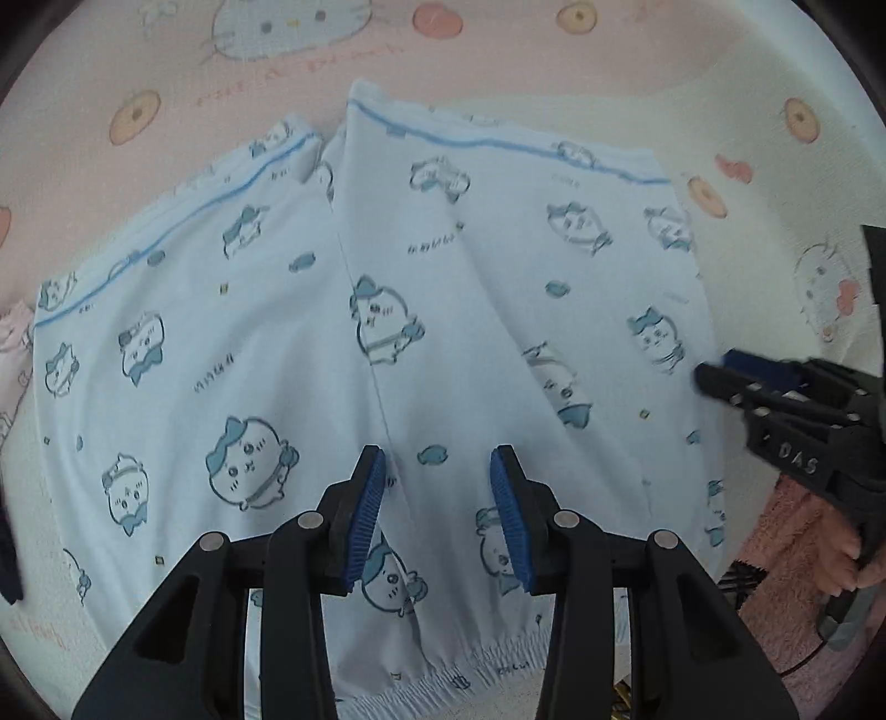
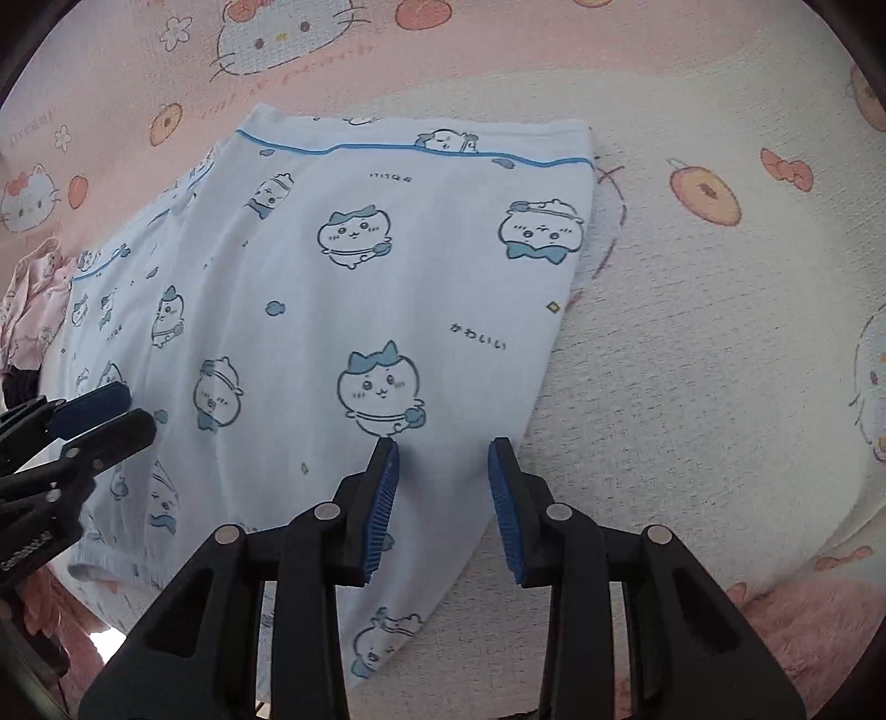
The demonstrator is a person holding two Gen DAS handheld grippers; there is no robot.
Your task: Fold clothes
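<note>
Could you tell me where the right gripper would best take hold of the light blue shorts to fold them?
Probably the outer side edge of the shorts, just beside the right gripper. The cloth lies flat on the blanket, so come in low from that side and pinch the free edge.

A pink-and-cream cartoon-print bedspread point(image 2: 692, 360) carries pale blue printed shorts point(image 2: 343, 288) — spread flat beneath both grippers — with a pink garment point(image 2: 33, 299) lying far left.

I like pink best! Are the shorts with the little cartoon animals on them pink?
No, the shorts are pale blue with blue cartoon animals; the pink belongs to the blanket spread underneath them.
</note>
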